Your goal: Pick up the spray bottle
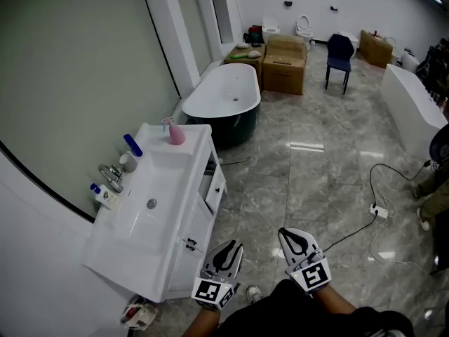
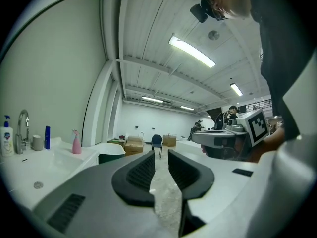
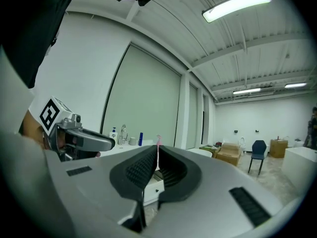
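The pink spray bottle (image 1: 175, 133) stands upright on the far end of the white vanity top (image 1: 184, 181), close to the wall. In the left gripper view the spray bottle (image 2: 77, 144) shows small at the far left. My left gripper (image 1: 226, 255) hangs low over the floor beside the vanity's front, far short of the bottle. Its jaws stand a narrow way open with nothing between them (image 2: 161, 155). My right gripper (image 1: 298, 243) is level with it to the right, shut and empty (image 3: 157, 153). A sliver of the pink bottle (image 3: 158, 141) peeks above its jaw tips.
On the vanity sit a blue bottle (image 1: 132, 144), a cup (image 1: 128, 162), a faucet (image 1: 111, 175) and a soap dispenser (image 1: 104, 196). A bathtub (image 1: 223, 100) stands beyond it, then cardboard boxes (image 1: 284, 63) and a blue chair (image 1: 339, 56). A cable and power strip (image 1: 379, 211) lie on the floor at right.
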A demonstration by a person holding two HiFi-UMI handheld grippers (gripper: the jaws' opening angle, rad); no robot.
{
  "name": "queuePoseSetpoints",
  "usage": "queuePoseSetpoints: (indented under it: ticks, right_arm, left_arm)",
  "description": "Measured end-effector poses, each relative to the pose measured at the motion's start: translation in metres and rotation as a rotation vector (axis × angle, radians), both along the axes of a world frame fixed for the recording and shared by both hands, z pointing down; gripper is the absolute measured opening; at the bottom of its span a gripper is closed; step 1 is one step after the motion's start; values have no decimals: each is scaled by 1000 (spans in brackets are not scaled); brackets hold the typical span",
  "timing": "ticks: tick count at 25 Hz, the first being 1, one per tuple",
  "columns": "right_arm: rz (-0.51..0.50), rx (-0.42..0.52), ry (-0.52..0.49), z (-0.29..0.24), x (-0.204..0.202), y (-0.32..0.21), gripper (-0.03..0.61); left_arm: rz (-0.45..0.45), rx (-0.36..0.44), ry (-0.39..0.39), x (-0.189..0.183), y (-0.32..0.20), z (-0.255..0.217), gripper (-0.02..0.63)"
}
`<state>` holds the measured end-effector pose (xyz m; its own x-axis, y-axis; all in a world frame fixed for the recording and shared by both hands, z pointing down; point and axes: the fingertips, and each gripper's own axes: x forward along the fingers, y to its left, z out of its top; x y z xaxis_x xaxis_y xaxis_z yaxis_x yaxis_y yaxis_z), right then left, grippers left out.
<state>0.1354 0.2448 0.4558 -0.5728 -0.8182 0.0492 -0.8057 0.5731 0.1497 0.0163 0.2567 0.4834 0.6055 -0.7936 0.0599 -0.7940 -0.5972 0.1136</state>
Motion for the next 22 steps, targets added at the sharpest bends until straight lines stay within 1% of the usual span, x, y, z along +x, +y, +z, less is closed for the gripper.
queuePoseSetpoints:
  ticks: [4,6,10,14,18,22]
  right_arm:
    - [-18,-1,11,3,-16,-3,0]
    - [-22,-6,17,5,-21,-8,0]
    - [-19,-16,-6,7,-28,-31,0]
    - [-43,-14,-7,10,-36,-65,0]
    - [-63,-8,-10,7,-41,-104,-2]
    - [-100,-22,-11,8,-43,-144,-2]
  left_arm:
    - [-32,-3,21,-20,-9,2,93]
    - [-54,-9,22,-28,-16,4,133]
    - [-90,-15,18,-42,-37,9,195]
    - [-150,-18,29,-57,-70,12,295]
    - [-186,-36,12,-62,-108,17,408]
    - [-228,-74,24,-65,-146,20,512]
